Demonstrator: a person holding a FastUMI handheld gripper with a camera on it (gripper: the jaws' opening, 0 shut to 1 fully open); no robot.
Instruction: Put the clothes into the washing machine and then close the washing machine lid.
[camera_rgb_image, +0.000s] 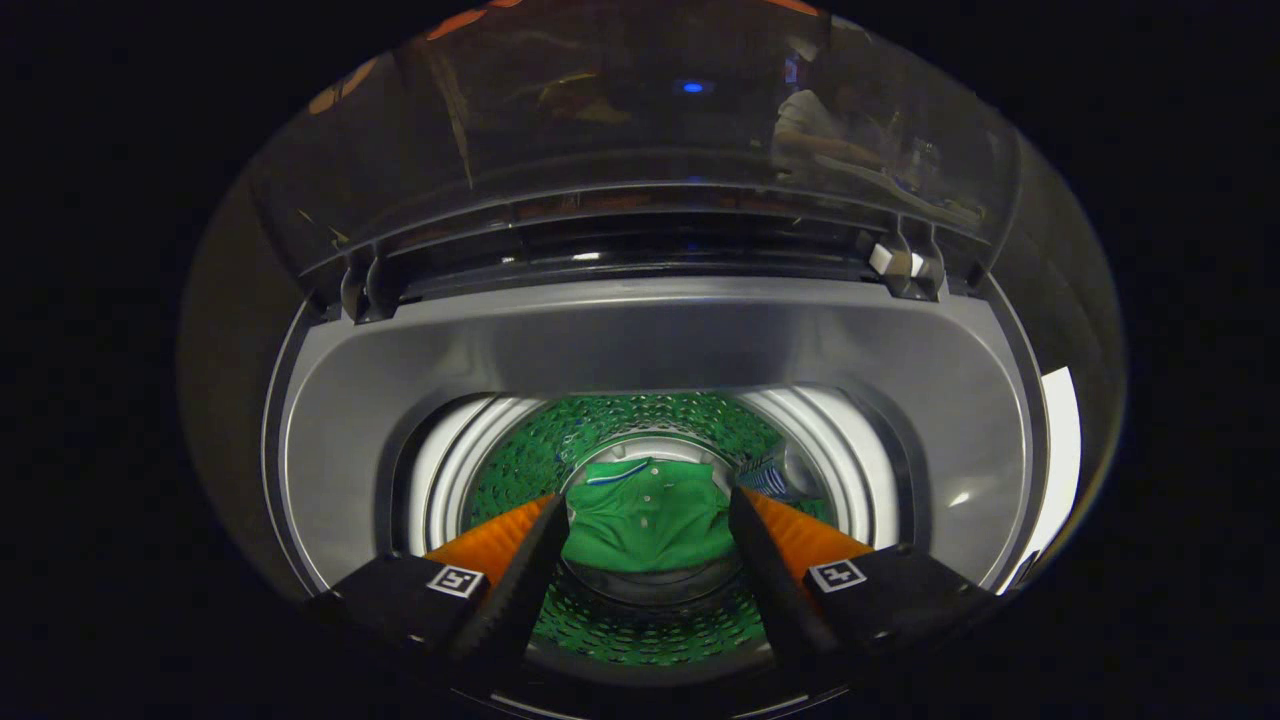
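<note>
I look straight down into a top-loading washing machine (640, 340) with a grey top deck. A green shirt (645, 525) with buttons and a striped collar lies at the bottom of the perforated drum (560, 440). My gripper (648, 510) is open above the drum mouth, its fingers spread to either side of the shirt and touching nothing. The shirt sits well below the fingertips. The transparent lid (640, 130) stands raised beyond the opening, held on hinges (905, 265) at the back.
The drum's white inner rim (840, 450) rings the opening. A second striped piece of cloth (770, 478) lies against the drum wall right of the shirt. Reflections of a seated person show in the lid.
</note>
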